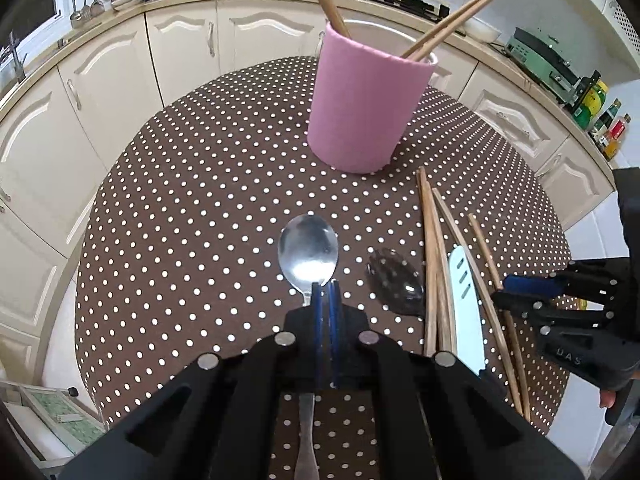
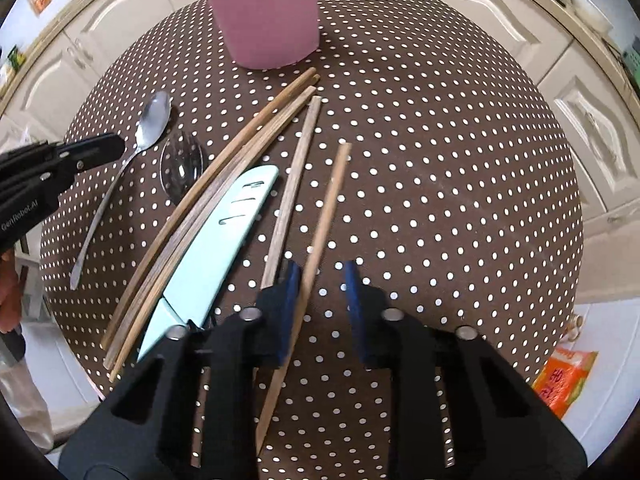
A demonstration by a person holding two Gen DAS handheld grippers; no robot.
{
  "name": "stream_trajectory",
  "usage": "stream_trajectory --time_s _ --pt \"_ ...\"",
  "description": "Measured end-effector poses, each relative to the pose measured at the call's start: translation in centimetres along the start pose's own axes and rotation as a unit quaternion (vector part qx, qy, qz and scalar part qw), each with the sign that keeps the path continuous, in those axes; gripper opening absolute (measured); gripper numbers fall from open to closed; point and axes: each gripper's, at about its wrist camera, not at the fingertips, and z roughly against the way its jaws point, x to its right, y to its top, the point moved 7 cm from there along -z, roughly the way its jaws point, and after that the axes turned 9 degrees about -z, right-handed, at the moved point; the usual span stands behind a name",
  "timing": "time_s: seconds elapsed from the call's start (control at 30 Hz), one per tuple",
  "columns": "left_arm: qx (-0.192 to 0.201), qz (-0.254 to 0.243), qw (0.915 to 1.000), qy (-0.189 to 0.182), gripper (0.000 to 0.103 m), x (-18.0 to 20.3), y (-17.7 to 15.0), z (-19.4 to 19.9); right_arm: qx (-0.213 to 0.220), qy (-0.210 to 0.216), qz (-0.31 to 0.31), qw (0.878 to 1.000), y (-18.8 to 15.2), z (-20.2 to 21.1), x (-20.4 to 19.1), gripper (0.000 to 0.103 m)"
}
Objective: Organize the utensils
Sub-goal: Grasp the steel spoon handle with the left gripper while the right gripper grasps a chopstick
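While the left claw (image 1: 325,286) points steeply down at the desk (image 1: 180,208), its blue pads are clamped on the neck of a metal spoon (image 1: 308,252). The bowl of this spoon faces up and lies just beyond the pad tips; its handle runs back under the claw body toward the near edge. The desk carries a brown cloth with white dots.

A pink cup (image 1: 364,108) stands upright at the far side of the desk, well apart from the held spoon. Several chopsticks (image 1: 452,20) lean out of its rim, some to the left and some to the right.

A dark spoon (image 1: 396,280) lies just right of the metal spoon, bowl toward the far side. Right of it lies a bundle of chopsticks (image 2: 224,184), close together and touching. A knife (image 2: 224,232) in a pale sheath lies along the right side of the bundle, tip toward the cup. One single chopstick (image 2: 296,176) lies further right, apart from the sheath.

The right claw (image 2: 322,268) hangs over the near right part of the desk with its jaws apart at a moderate gap. One more chopstick (image 2: 330,200) passes between them. It lies against the left pad and clear of the right pad, so it is not clamped. Its far end points toward the cup, and its near end runs back under the claw body
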Motion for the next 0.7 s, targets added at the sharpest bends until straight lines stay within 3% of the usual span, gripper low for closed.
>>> stream_trajectory --time_s 0.17,0.23,0.37,0.5,0.57,0.63,0.7 --pt "-0.028 -0.007 0.9994 0.021 0.006 -0.7 -0.1 -0.6 0.004 0.002 0.005 1.000 0.2 -0.2 -0.6 0.006" --pt "-0.044 -0.009 0.9987 0.023 0.033 -1.0 -0.2 -1.0 0.007 0.005 0.003 1.000 0.0 -0.1 0.2 0.006" --pt "-0.061 -0.025 0.9974 0.029 0.034 -1.0 -0.3 -2.0 0.012 0.006 0.001 1.000 0.3 -0.3 -0.3 0.006" --pt "-0.063 -0.041 0.9964 0.039 0.033 -0.4 -0.1 -3.0 0.016 0.006 0.000 1.000 0.4 0.0 0.2 0.006" --pt "-0.060 -0.054 0.9955 0.050 0.023 -0.2 0.1 -3.1 0.017 0.006 -0.002 1.000 0.4 0.3 0.2 0.006" --pt "-0.058 -0.055 0.9959 0.043 0.004 -0.1 0.3 -3.2 0.021 0.005 -0.004 1.000 0.3 0.7 0.6 0.006" --pt "-0.055 -0.051 0.9963 0.040 0.004 -0.4 0.4 -3.6 0.027 0.009 -0.010 1.000 0.2 1.0 1.1 0.006"
